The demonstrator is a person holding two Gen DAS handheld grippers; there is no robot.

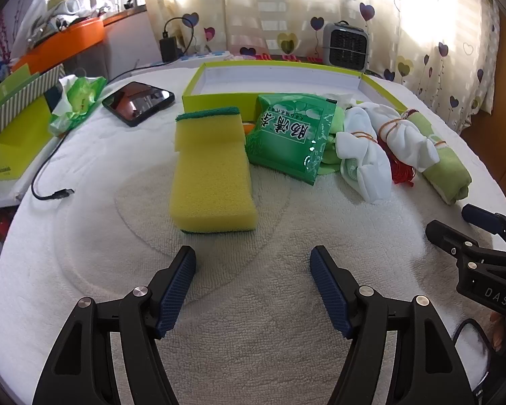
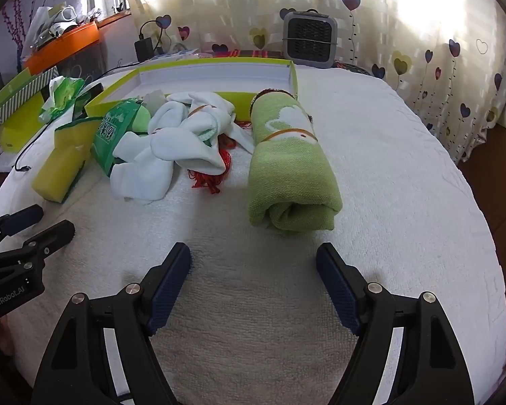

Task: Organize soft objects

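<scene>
A yellow sponge (image 1: 212,179) with a green scrub side lies on the white towel-covered table, just ahead of my open, empty left gripper (image 1: 253,260). Beside it lie a green tea packet (image 1: 290,131), white socks bound with rubber bands (image 1: 364,148), red string (image 1: 399,167) and a rolled green towel (image 1: 445,165). In the right wrist view my right gripper (image 2: 253,256) is open and empty, a short way in front of the rolled green towel (image 2: 290,168). The socks (image 2: 172,145), the packet (image 2: 114,135) and the sponge (image 2: 60,168) lie to its left.
An open lime-green box (image 1: 219,67) stands behind the pile, also in the right wrist view (image 2: 293,77). A black phone (image 1: 138,101), a cable (image 1: 50,182), a tissue pack (image 1: 74,101) and boxes (image 1: 17,135) are at left. A grey heater (image 1: 345,44) stands at the back.
</scene>
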